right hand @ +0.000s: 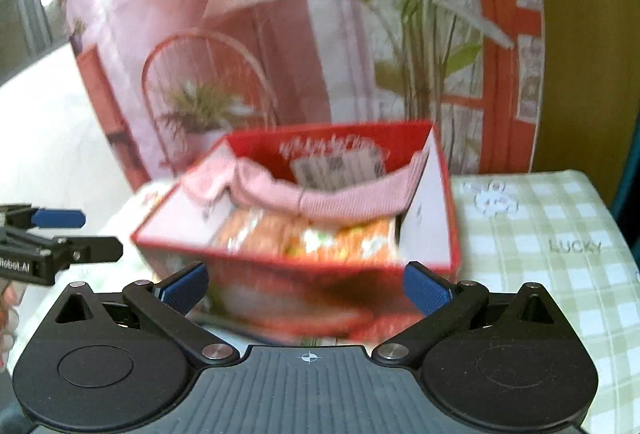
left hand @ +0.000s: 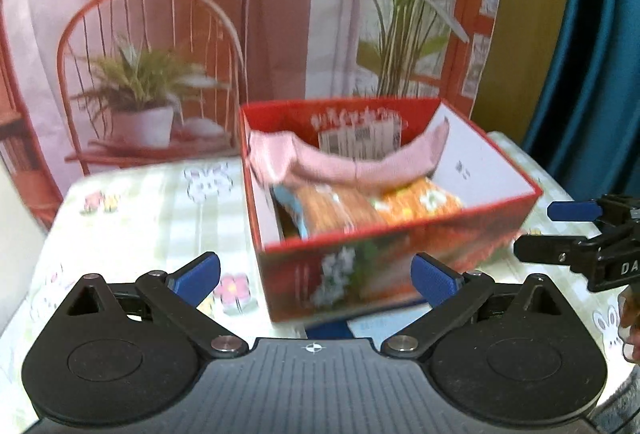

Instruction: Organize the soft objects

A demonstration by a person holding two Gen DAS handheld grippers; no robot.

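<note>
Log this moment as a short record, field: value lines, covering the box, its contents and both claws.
container: red box, open-topped, on the checked tablecloth
draped over rim: pink cloth
inside: orange patterned soft item, beneath the pink cloth
left claw: open, empty, facing the box
right claw: open, empty, facing the box
image quality: blurred

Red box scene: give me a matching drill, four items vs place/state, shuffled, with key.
1. pink cloth
2. orange patterned item
3. left tool
4. white label

A. open, holding nothing
B. low inside the red box
C. on the box's inner back wall
D. draped across the box, ends over its side walls

Pairs: 1-D, 2-B, 3-A, 4-C
</note>
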